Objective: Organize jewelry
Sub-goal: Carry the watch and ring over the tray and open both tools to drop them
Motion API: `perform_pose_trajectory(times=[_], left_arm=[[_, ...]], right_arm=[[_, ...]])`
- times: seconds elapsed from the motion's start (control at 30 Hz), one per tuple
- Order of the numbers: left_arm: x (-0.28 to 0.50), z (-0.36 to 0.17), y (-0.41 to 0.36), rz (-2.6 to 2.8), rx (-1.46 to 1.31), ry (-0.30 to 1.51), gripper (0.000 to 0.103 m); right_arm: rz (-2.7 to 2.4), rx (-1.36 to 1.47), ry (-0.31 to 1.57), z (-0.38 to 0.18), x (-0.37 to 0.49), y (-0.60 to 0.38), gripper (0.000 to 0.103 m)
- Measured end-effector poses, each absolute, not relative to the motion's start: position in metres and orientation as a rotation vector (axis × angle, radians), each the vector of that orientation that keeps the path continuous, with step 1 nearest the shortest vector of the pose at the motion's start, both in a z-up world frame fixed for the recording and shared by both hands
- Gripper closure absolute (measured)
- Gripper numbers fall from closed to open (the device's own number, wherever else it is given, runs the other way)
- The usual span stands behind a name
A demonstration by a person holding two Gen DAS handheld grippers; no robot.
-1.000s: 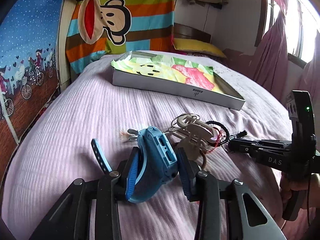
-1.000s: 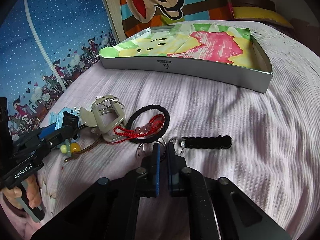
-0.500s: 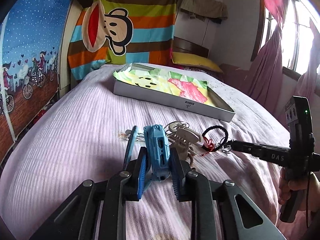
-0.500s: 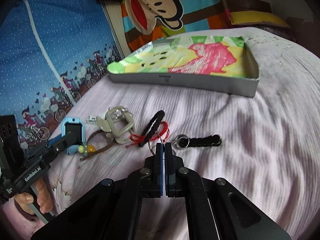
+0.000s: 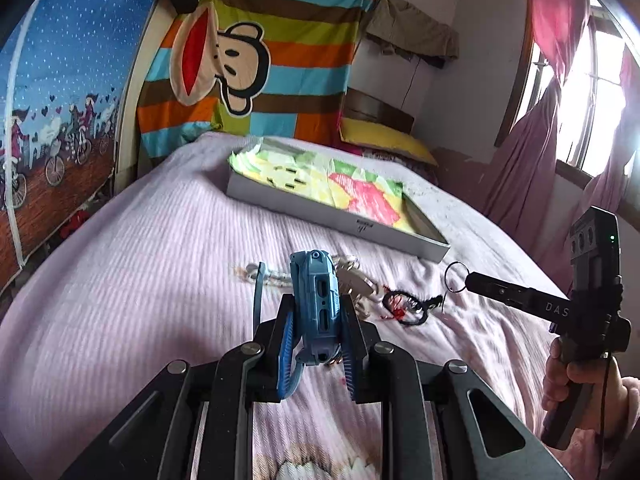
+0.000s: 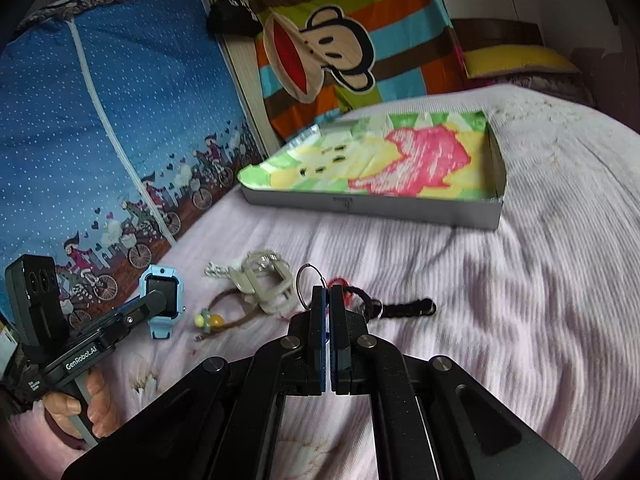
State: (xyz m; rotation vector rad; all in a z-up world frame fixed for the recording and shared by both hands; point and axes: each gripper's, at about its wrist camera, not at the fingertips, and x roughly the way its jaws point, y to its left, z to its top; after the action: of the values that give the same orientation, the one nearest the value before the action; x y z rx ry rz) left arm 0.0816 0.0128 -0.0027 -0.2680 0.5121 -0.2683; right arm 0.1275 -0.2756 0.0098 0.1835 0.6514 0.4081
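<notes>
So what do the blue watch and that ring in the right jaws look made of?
Blue watch: looks like matte moulded plastic or silicone, with cut-out ports on its side and a bending strap. Ring: thin, shiny grey wire loop, probably metal. The black cord trailing from it looks braided.

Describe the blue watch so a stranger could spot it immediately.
Start at the flat grey box with the bright lining on the pink bedspread, then come toward the small heap of trinkets in front of it. The blue watch is held above the bedspread in the left gripper, the only chunky light-blue plastic piece, unlike the beige clip and the black cord.
</notes>
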Motion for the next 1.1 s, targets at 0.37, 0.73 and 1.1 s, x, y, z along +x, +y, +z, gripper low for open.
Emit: perform_pose_trajectory(times=[0.37, 0.73, 1.1], left_arm=[[0.11, 0.033, 0.01, -0.308, -0.284, 0.468, 0.083], [0.227, 0.055, 0.005, -0.321, -0.229, 0.494, 0.083], [0.315, 0.022, 0.003, -0.317, -0.228, 0.627, 0.083]], right_arm=[[0.438, 0.074, 0.593, 0.045, 0.139, -0.261, 0.101], [0.423, 0.042, 0.549, 0.07, 0.232, -0.241, 0.101], [0.372, 0.114, 0.636, 0.021, 0.31, -0.228, 0.101]])
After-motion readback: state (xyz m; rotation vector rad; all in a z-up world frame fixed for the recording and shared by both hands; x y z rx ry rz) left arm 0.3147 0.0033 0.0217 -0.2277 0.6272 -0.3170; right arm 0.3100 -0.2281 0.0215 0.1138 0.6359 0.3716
